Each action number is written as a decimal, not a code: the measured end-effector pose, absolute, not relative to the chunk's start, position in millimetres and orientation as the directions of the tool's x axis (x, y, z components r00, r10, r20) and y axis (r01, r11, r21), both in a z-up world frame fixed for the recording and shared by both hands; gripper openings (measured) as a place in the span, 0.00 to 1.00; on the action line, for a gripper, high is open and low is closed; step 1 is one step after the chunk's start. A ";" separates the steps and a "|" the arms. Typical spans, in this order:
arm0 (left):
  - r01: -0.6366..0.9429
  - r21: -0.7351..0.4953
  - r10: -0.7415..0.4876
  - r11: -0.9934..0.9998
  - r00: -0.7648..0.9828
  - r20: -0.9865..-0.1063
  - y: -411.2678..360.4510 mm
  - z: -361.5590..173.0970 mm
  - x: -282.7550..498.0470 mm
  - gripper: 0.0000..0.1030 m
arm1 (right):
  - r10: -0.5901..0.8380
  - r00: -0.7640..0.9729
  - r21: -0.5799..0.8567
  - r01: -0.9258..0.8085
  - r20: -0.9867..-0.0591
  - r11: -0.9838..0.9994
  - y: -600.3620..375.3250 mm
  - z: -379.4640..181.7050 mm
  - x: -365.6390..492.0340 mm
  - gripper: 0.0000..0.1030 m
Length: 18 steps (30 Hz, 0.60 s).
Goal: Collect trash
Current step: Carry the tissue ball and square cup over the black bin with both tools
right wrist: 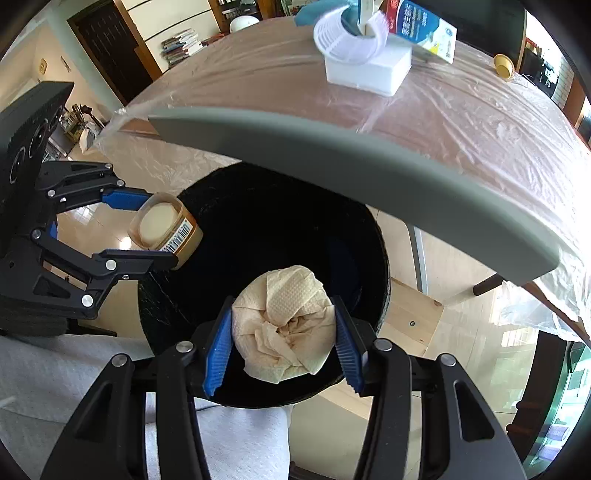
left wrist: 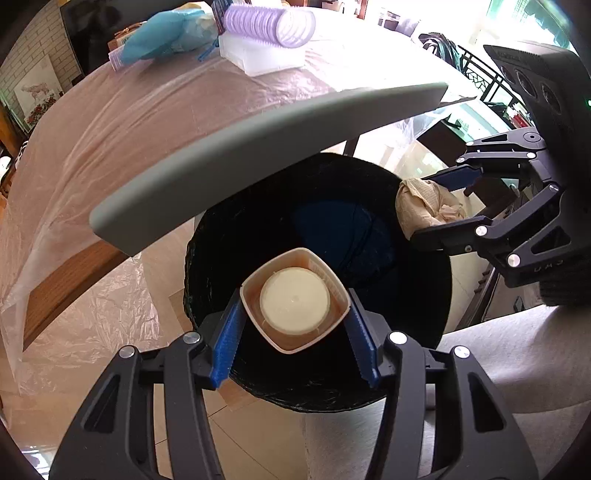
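Left gripper (left wrist: 295, 332) clamps a stiff, light amber plastic jar with cream lid (left wrist: 294, 300) across its flat sides. Right gripper (right wrist: 282, 339) pinches a soft crumpled beige paper towel wad (right wrist: 282, 328), squashy, weightless; both over the black-lined round bin (right wrist: 258, 206).

- Right gripper (right wrist: 282, 341): blue pads clamped on a crumpled paper towel wad (right wrist: 284, 326), held above the bin's near side.
- Black trash bin (right wrist: 382, 266): round, dark inside, its grey lid (right wrist: 369, 173) raised on the far side.
- Left gripper (right wrist: 153, 230): at left, closed on a small amber jar (right wrist: 166, 229) with cream cap and barcode label, at the bin's left rim.
- Table (right wrist: 258, 74): far, under clear plastic sheet; white block (right wrist: 369, 72), carton (right wrist: 424, 27).
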<state>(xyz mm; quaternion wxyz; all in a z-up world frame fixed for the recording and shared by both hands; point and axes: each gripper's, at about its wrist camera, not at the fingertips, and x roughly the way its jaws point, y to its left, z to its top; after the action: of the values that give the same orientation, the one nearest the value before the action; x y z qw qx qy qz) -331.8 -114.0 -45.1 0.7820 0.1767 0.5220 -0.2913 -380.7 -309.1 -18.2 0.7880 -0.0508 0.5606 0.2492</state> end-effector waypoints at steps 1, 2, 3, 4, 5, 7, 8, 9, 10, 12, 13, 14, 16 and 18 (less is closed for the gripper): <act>0.642 -0.025 -0.267 0.766 0.283 -0.921 -114.5 -47.6 -331.7 0.52 | 0.332 0.245 0.197 -0.451 -0.911 0.871 -308.2 -20.1 -379.6 0.48; 0.643 -0.023 -0.263 0.766 0.281 -0.923 -115.2 -49.6 -331.7 0.52 | 0.326 0.242 0.191 -0.452 -0.914 0.871 -307.1 -22.7 -378.9 0.48; 0.645 -0.020 -0.258 0.764 0.278 -0.925 -115.7 -52.3 -330.5 0.52 | 0.322 0.239 0.188 -0.454 -0.916 0.871 -306.2 -25.1 -377.8 0.48; 0.646 -0.018 -0.255 0.763 0.276 -0.927 -116.3 -54.4 -330.2 0.52 | 0.317 0.237 0.183 -0.456 -0.918 0.871 -305.0 -27.3 -376.8 0.48; 0.648 -0.015 -0.252 0.762 0.274 -0.928 -117.2 -56.6 -329.8 0.52 | 0.311 0.236 0.176 -0.459 -0.921 0.871 -304.0 -28.9 -375.7 0.48; 0.650 -0.010 -0.245 0.760 0.272 -0.931 -118.1 -60.8 -328.1 0.52 | 0.300 0.234 0.167 -0.461 -0.925 0.872 -300.3 -31.8 -373.9 0.48; 0.651 -0.007 -0.242 0.759 0.271 -0.932 -119.0 -62.7 -327.3 0.52 | 0.295 0.235 0.161 -0.460 -0.926 0.873 -298.1 -32.6 -372.9 0.48; 0.652 -0.006 -0.239 0.758 0.269 -0.933 -120.7 -65.7 -326.4 0.52 | 0.290 0.236 0.156 -0.459 -0.928 0.875 -298.5 -34.3 -371.7 0.48; 0.652 -0.004 -0.235 0.758 0.268 -0.934 -121.7 -66.9 -325.6 0.52 | 0.283 0.236 0.151 -0.457 -0.930 0.877 -298.2 -36.6 -369.9 0.48; 0.650 0.003 -0.227 0.760 0.268 -0.936 -122.6 -69.5 -324.0 0.52 | 0.271 0.242 0.141 -0.448 -0.932 0.883 -296.3 -40.1 -367.3 0.48; 0.648 0.003 -0.224 0.762 0.268 -0.937 -122.7 -70.9 -323.0 0.52 | 0.268 0.244 0.139 -0.442 -0.932 0.886 -295.7 -41.6 -366.4 0.48; 0.644 0.004 -0.221 0.765 0.269 -0.938 -123.4 -72.8 -321.9 0.52 | 0.262 0.248 0.136 -0.431 -0.933 0.892 -295.6 -42.9 -365.3 0.48; 0.640 0.010 -0.213 0.768 0.270 -0.939 -124.5 -75.5 -321.2 0.52 | 0.263 0.250 0.142 -0.417 -0.932 0.898 -295.5 -44.7 -365.2 0.48; 0.637 0.014 -0.204 0.771 0.266 -0.942 -125.4 -79.1 -319.5 0.52 | 0.267 0.246 0.150 -0.409 -0.932 0.900 -294.8 -48.7 -365.1 0.48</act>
<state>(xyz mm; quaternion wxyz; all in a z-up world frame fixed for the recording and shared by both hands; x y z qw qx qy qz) -319.5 -125.4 -79.1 0.7701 0.2005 0.5406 -0.2730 -365.1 -294.8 -48.7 0.7867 -0.0618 0.5753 0.2150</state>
